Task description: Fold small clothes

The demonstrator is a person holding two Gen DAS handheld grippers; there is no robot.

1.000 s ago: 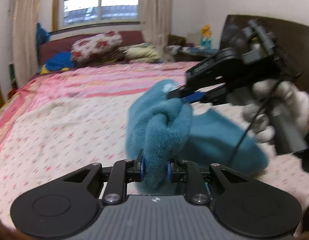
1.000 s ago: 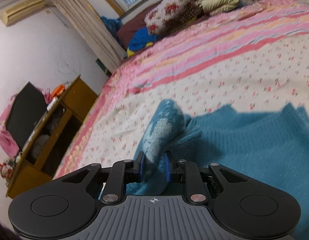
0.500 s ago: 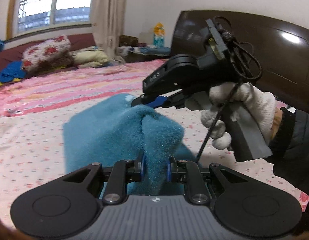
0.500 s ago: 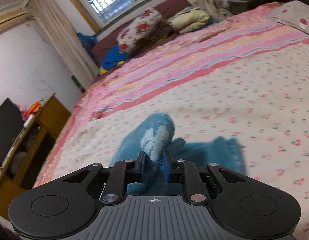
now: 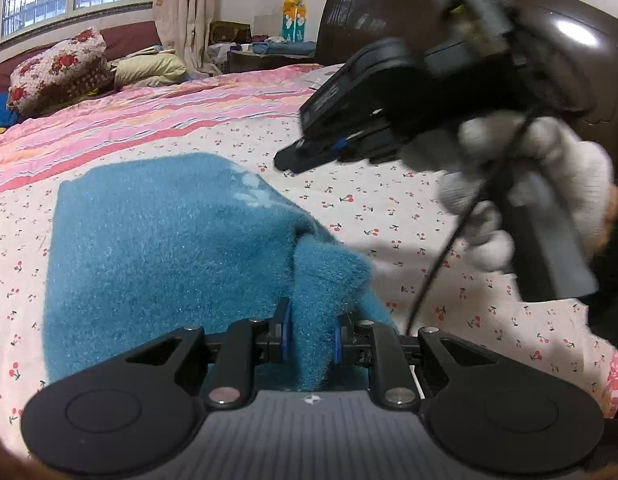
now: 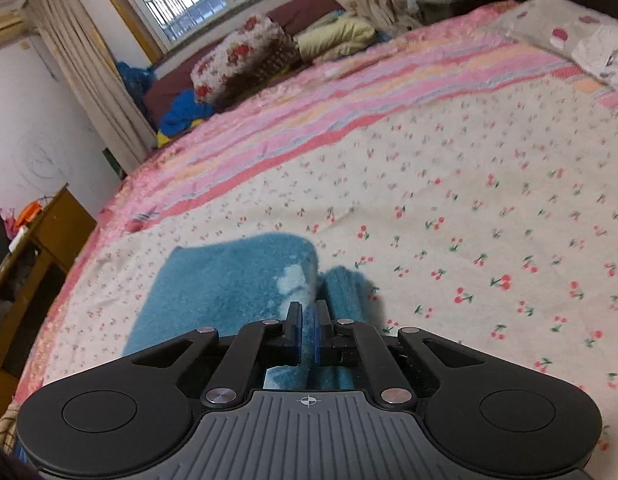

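Observation:
A fuzzy teal garment point(image 5: 169, 240) with a small white patch lies folded over on the cherry-print bedspread point(image 5: 389, 200). My left gripper point(image 5: 311, 338) is shut on a bunched corner of it at the near right edge. My right gripper point(image 5: 285, 164) hangs in the air above and to the right of the garment, held by a white-gloved hand, its jaws nearly together with nothing between them. In the right wrist view the right gripper point(image 6: 307, 324) sits just above the garment point(image 6: 229, 280), the narrow gap between its pads empty.
The bed point(image 6: 469, 200) stretches far and to the right, with pink stripes further back. Floral pillows point(image 5: 57, 68) and folded bedding lie at the far end under the window. A dark headboard point(image 5: 389, 12) stands at right. A wooden cabinet point(image 6: 33, 264) stands left of the bed.
The garment was carried over and laid down flat on the bed. My right gripper let go of its corner and lifted off to the right. My left gripper kept its hold.

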